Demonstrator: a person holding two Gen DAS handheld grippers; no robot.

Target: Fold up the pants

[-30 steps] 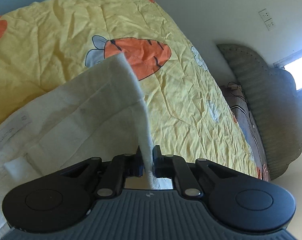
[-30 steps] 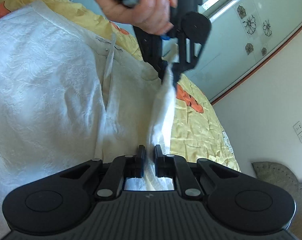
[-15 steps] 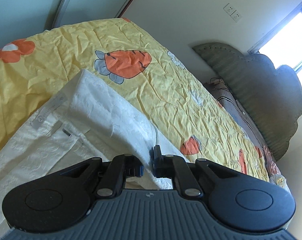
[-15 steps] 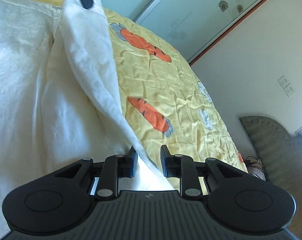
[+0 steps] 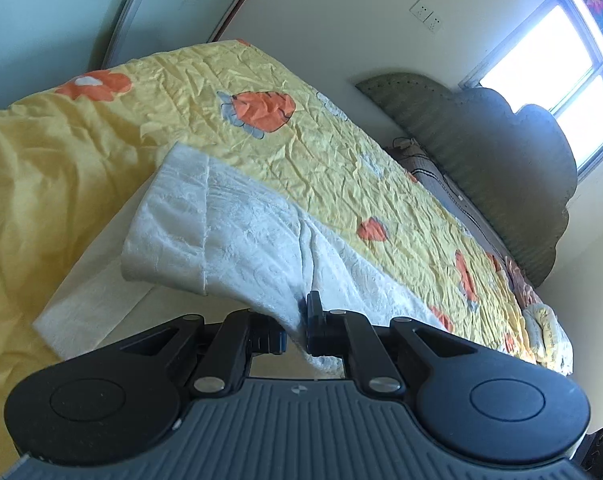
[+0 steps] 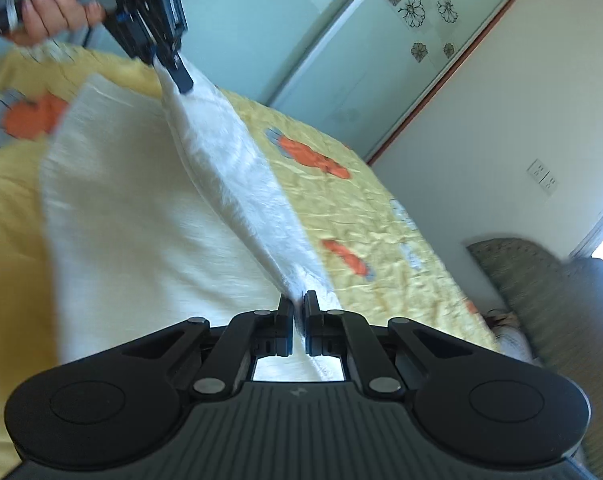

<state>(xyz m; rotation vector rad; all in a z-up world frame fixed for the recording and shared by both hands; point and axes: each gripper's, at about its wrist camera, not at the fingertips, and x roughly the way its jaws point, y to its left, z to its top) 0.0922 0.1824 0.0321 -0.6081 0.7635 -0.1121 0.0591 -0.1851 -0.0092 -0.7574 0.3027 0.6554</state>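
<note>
Right wrist view: both grippers are now clamped on one edge of the white pants (image 6: 133, 208), which stretches taut between them above the yellow quilt (image 6: 361, 208). The right gripper (image 6: 298, 320), whose fingers stood apart around the cloth half a second ago, has closed on the near end, the cloth pinched in the narrow gap. At the far end the left gripper (image 6: 175, 66), held in the person's hand (image 6: 45, 12), bites the other corner, lifted clear of the bed. From the left wrist view the left gripper (image 5: 297, 320) shows cloth folded over and caught between its fingers, the hem (image 5: 169, 216) doubled back on the layer below; a second ago that edge stood upright, and it now lies lower and turned over. The rest of the pants lies flat on the quilt. With both ends gripped, the fold looks ready to be carried across and laid down.
</note>
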